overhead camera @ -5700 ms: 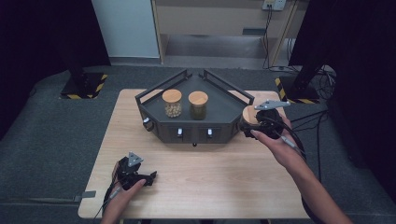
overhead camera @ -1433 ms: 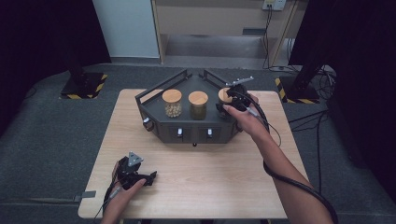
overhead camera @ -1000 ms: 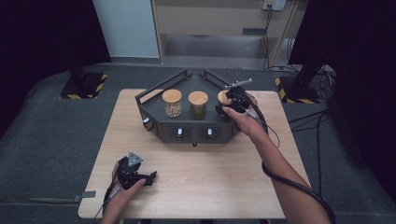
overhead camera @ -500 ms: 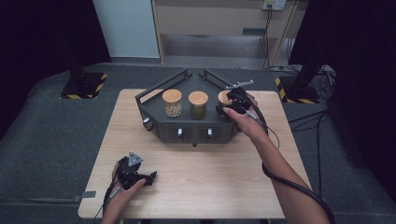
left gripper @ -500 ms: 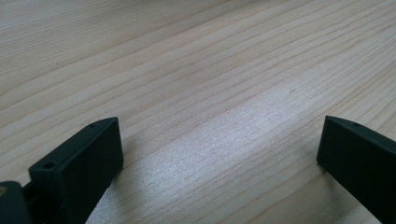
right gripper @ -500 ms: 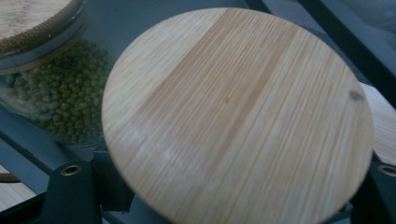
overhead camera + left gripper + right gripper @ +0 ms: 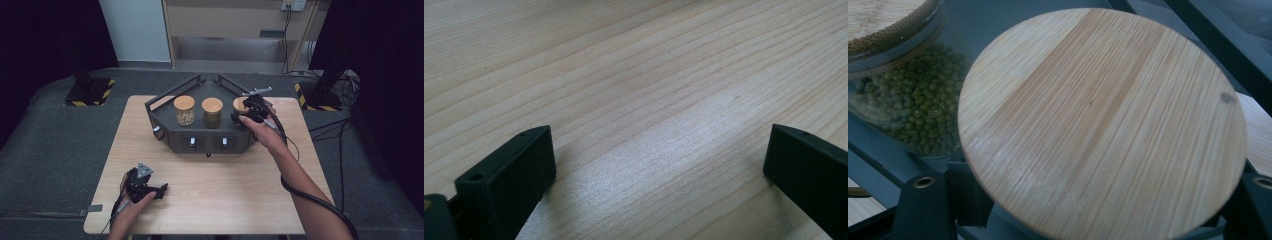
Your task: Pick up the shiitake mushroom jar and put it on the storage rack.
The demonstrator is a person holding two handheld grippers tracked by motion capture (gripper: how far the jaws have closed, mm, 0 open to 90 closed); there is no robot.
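Jar [image 7: 1098,125] with wooden lid clamped between jaws of right hand-held gripper [image 7: 248,113], beside green-bean jar [image 7: 212,113] on rack [image 7: 165,131].

Lab: black curtains [image 7: 45,40], hazard-taped stands [image 7: 87,92]

The right hand-held gripper [image 7: 246,111] has carried its wooden-lidded jar [image 7: 240,104] from the counter's right edge onto the dark rack [image 7: 165,131]; it now stands beside the green-bean jar [image 7: 212,113].
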